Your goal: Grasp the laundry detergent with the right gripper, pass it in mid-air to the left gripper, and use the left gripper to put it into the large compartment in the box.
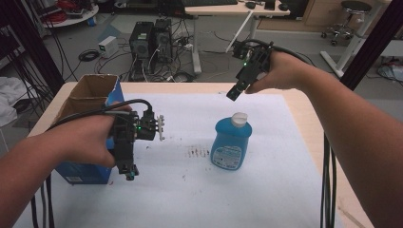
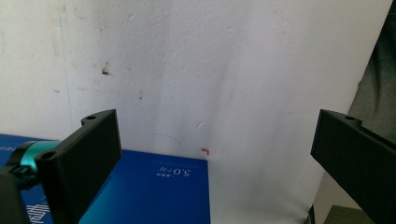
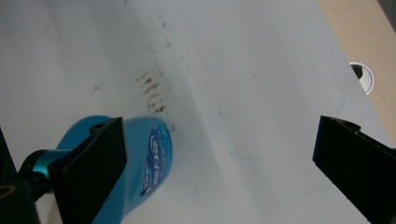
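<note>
Here both wide open, empty: left hand-held gripper (image 1: 128, 172) over sheet (image 1: 199, 185), right hand-held gripper (image 1: 234, 93) above bottle (image 1: 230, 141).

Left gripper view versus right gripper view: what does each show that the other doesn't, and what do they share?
The left gripper view has the blue box with white print at the bottom edge, lying below its open jaws. The right gripper view has the blue bottle, a patch of dark smudges on the sheet, bare tabletop and a round hole in it. Both show the white sheet beneath widely spread black jaws holding nothing.
</note>
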The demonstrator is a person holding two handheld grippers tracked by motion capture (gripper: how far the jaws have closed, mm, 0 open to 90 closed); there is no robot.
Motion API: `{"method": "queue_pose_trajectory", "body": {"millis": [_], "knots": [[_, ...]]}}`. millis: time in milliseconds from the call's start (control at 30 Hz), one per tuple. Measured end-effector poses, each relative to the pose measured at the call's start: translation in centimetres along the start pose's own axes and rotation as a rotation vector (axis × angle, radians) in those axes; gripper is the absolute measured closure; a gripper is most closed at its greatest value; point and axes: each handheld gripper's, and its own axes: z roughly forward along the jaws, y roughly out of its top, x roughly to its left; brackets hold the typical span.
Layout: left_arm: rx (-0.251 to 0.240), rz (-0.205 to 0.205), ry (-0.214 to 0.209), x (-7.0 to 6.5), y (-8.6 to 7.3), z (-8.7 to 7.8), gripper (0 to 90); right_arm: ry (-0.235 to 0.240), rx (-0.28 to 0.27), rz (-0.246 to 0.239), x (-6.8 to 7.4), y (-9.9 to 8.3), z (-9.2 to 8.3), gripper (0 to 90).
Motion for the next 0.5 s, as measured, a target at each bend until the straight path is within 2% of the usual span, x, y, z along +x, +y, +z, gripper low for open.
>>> {"method": "queue_pose_trajectory", "body": {"millis": [67,100,133,200,233,267,300,333,367,400,467,500], "knots": [[-0.001,-0.006,-0.001,-0.1,0.0,0.0,1.7,-0.006,-0.040,0.033,-0.1,-0.6,-0.1,2.2],[-0.001,-0.006,-0.001,-0.1,0.0,0.0,1.7,-0.006,-0.040,0.033,-0.1,-0.6,-0.1,2.2],[0.000,-0.005,0.004,-0.1,0.0,-0.1,1.7,-0.020,-0.070,0.067,-0.4,-1.6,-0.2,2.2],[0.004,0.003,0.004,-0.1,0.1,-0.1,1.7,-0.028,-0.103,0.101,-0.5,-2.5,-0.3,2.2],[0.004,0.003,0.004,-0.1,0.1,-0.1,1.7,-0.028,-0.103,0.101,-0.5,-2.5,-0.3,2.2],[0.006,0.002,0.003,-0.2,0.1,-0.1,1.7,-0.032,-0.152,0.139,-0.8,-3.8,-0.5,2.2],[0.006,0.002,0.003,-0.2,0.1,-0.1,1.7,-0.032,-0.152,0.139,-0.8,-3.8,-0.5,2.2],[0.008,0.003,0.005,-0.3,0.2,0.0,1.7,-0.039,-0.191,0.171,-0.9,-5.0,-0.9,2.2],[0.008,0.003,0.005,-0.3,0.2,0.0,1.7,-0.039,-0.191,0.171,-0.9,-5.0,-0.9,2.2],[0.008,0.008,0.002,-0.3,0.2,0.0,1.7,-0.047,-0.226,0.186,-1.0,-6.1,-1.3,2.2],[0.005,0.009,0.008,-0.4,0.2,-0.1,1.7,-0.055,-0.260,0.207,-0.9,-7.3,-1.8,2.2],[0.005,0.009,0.008,-0.4,0.2,-0.1,1.7,-0.055,-0.260,0.207,-0.9,-7.3,-1.8,2.2]]}}
